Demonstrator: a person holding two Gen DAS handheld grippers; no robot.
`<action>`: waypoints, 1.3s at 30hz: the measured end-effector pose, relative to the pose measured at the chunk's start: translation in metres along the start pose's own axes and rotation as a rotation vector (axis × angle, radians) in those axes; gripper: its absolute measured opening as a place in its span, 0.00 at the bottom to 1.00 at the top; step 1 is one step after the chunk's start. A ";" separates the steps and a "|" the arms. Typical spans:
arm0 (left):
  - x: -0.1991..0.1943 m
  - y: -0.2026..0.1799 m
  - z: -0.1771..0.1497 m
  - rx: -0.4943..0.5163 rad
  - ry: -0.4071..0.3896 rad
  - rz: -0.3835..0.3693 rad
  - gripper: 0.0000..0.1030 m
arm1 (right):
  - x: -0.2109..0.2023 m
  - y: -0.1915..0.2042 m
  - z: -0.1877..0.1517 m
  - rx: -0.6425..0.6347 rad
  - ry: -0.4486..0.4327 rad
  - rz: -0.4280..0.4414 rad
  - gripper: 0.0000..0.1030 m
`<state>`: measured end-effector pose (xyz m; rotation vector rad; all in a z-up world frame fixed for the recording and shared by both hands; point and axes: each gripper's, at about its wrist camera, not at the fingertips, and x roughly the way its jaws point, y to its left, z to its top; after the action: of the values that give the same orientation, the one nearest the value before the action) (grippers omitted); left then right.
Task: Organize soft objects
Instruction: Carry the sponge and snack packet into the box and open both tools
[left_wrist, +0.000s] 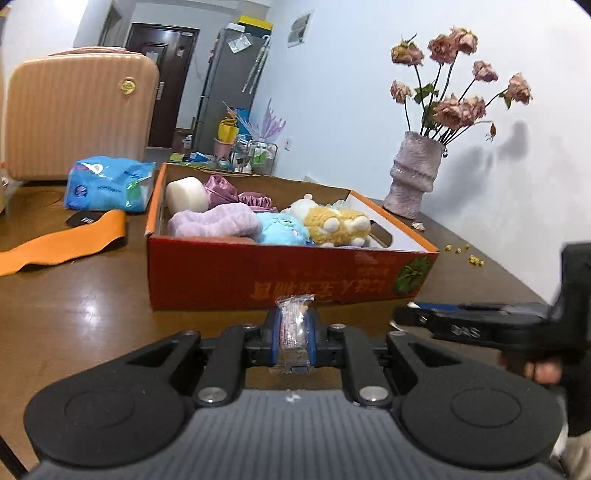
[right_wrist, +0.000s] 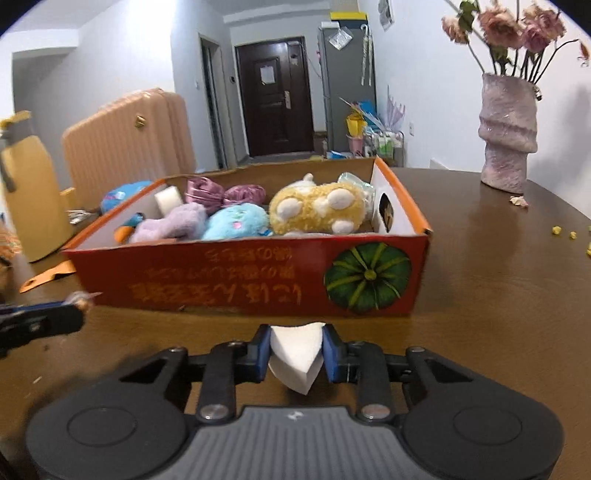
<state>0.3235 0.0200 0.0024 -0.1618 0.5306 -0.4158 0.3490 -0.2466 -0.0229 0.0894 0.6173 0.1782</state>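
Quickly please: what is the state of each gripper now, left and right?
Left gripper: closed on a small clear packet.
Right gripper: closed on a white foam piece.

We count one orange cardboard box (right_wrist: 229, 273) at twelve o'clock, holding two plush toys, one yellow (right_wrist: 317, 208) and one blue (right_wrist: 236, 221), two purple fabric items (right_wrist: 170, 223), and one white sponge (right_wrist: 168, 197). Two grippers (left_wrist: 293, 332) are present. At two o'clock stands one vase (right_wrist: 508, 133). At ten o'clock we count one suitcase (left_wrist: 79, 110) and one blue tissue pack (left_wrist: 109, 182).
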 end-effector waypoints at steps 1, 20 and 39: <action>-0.008 -0.003 -0.005 -0.006 -0.007 -0.002 0.14 | -0.012 -0.001 -0.006 0.003 -0.005 0.014 0.28; -0.117 -0.062 -0.020 -0.018 -0.131 0.027 0.14 | -0.140 0.008 -0.044 -0.016 -0.118 0.181 0.28; 0.137 0.039 0.179 0.089 0.089 0.123 0.14 | 0.071 0.029 0.193 -0.166 0.027 0.250 0.29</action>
<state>0.5370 0.0046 0.0826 -0.0245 0.6054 -0.3272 0.5144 -0.2099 0.0981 0.0037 0.6147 0.4726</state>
